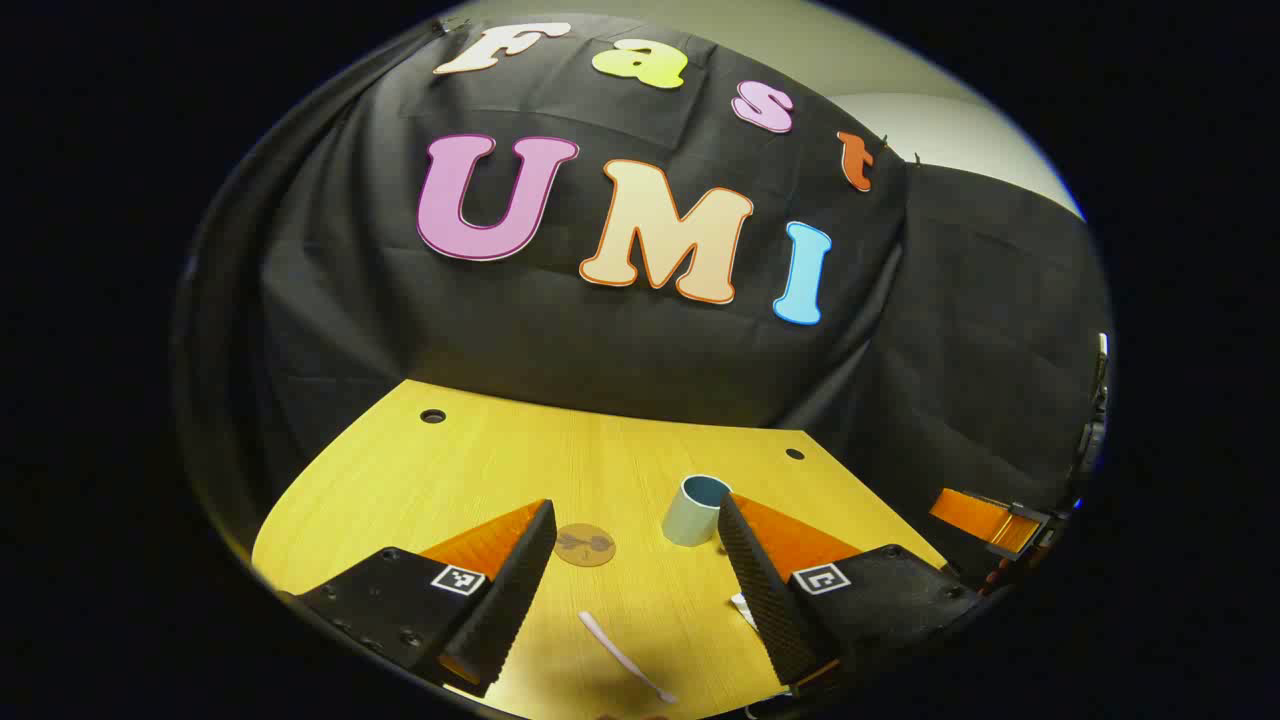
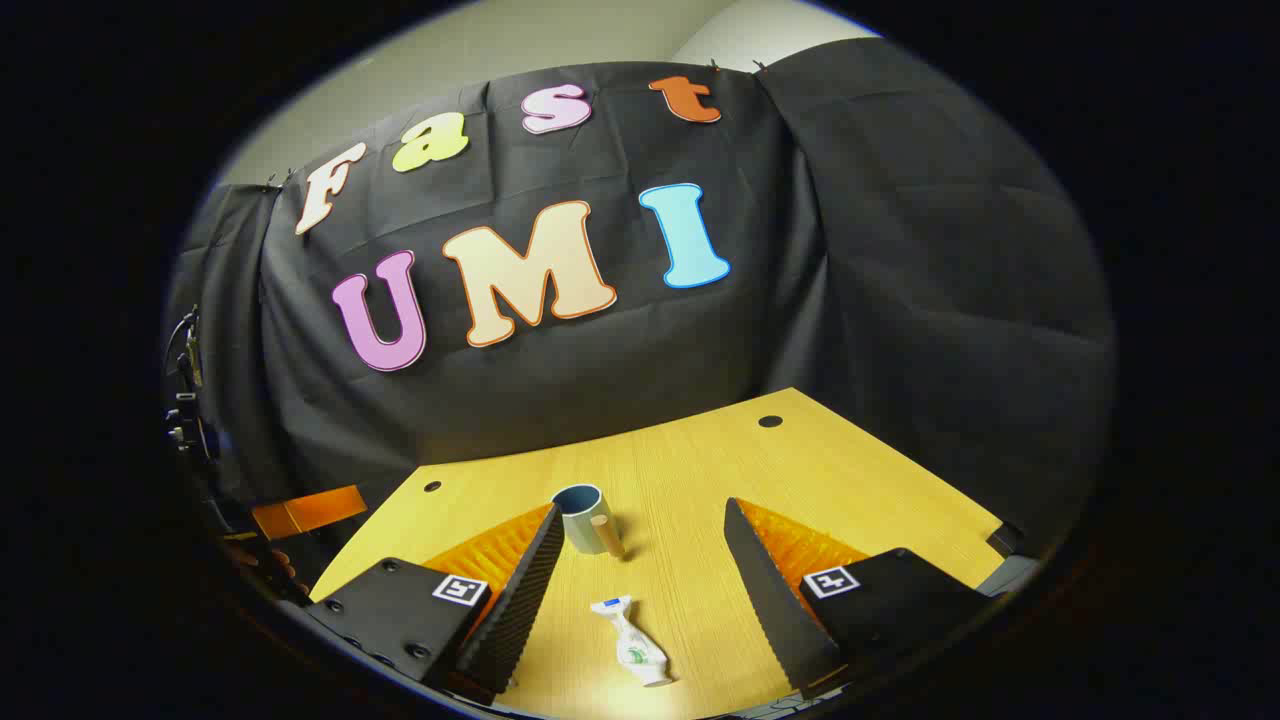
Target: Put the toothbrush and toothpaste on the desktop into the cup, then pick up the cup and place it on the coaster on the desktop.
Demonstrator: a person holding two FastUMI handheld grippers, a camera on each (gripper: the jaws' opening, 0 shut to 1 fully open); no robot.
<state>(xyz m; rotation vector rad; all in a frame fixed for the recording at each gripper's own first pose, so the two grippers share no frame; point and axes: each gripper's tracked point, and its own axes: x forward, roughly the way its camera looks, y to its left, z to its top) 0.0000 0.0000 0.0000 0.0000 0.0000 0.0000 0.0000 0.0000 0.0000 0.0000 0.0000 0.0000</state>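
Op: Both claws hang above the yellow wood-grain counter (image 1: 420,470) with jaws spread wide and nothing between them. Left claw (image 1: 632,590), right claw (image 2: 640,600).

Obs: Where are the task items?

Op: In the left gripper view, the thin pale plastic toothbrush (image 1: 625,655) lies flat on the counter, just ahead of the left claw's gap. The crumpled white toothpaste tube (image 2: 632,643) lies flat between the right claw's fingers in the right gripper view, cap end pointing away. The pale blue-grey upright cup (image 2: 583,515) stands farther back and is empty as far as I can tell. The round brown coaster (image 1: 584,544) sits near it on the counter, apart from it.

Obs: Risks?

Op: I judge the toothbrush the hard one: it is slim and flat, so the fingers may scrape the counter or flick it away. The tube is squashed and soft, and a pinch at the wrong end could let it slip or swing. The cup looks light, so a nudge from either load on entry could tip it.
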